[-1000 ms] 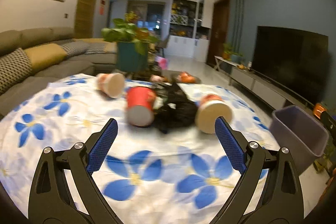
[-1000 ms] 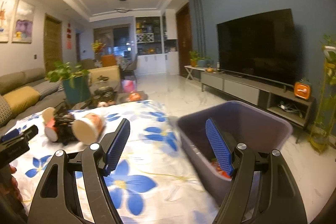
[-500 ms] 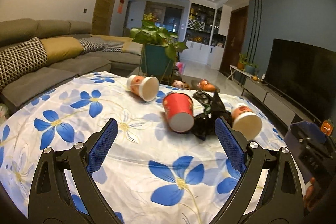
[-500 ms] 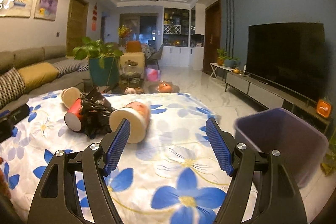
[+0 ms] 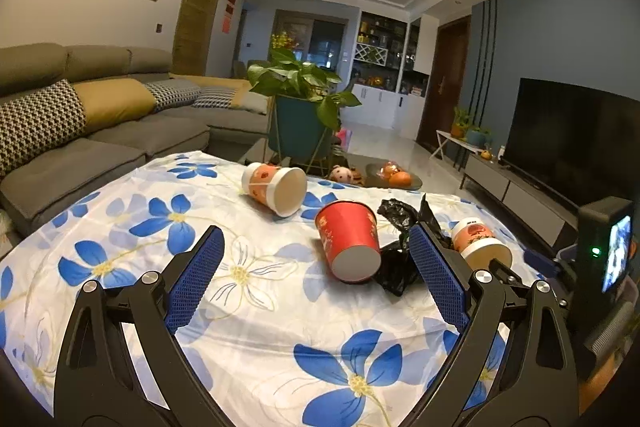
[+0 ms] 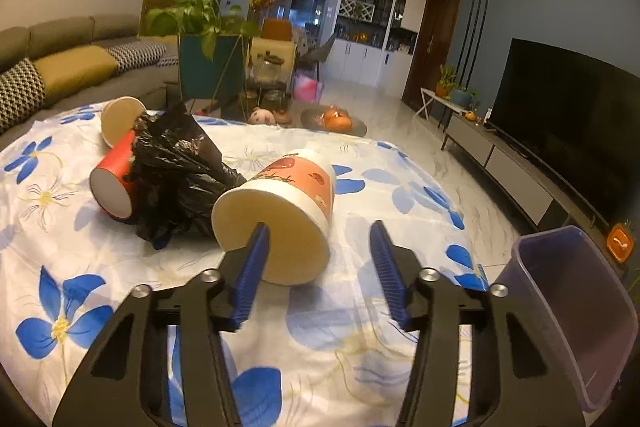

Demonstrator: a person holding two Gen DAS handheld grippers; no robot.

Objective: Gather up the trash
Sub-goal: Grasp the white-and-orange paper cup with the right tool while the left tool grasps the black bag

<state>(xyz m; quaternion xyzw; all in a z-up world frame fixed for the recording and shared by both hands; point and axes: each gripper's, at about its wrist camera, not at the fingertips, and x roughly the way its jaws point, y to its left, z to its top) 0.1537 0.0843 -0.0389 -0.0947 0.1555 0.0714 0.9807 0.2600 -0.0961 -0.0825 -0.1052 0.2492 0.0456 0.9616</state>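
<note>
Blue-flowered tablecloth [image 6: 360,183] carries the trash: my right gripper [image 6: 318,267] is closing around the rim of a tipped orange-print paper cup [image 6: 288,203], pads not yet touching, beside a black plastic bag [image 6: 176,167]; my left gripper [image 5: 316,281] hangs wide open, empty, short of the red cup [image 5: 350,239]; purple bin [image 6: 572,311] waits right

left gripper [image 5: 314,269]: jaws spread wide, blue pads facing each other, nothing between them, pointing slightly downward | right gripper [image 6: 318,257]: tilted downward, jaws closing, part-way apart, left pad in front of a cup's open mouth, pads pressing on nothing
</note>
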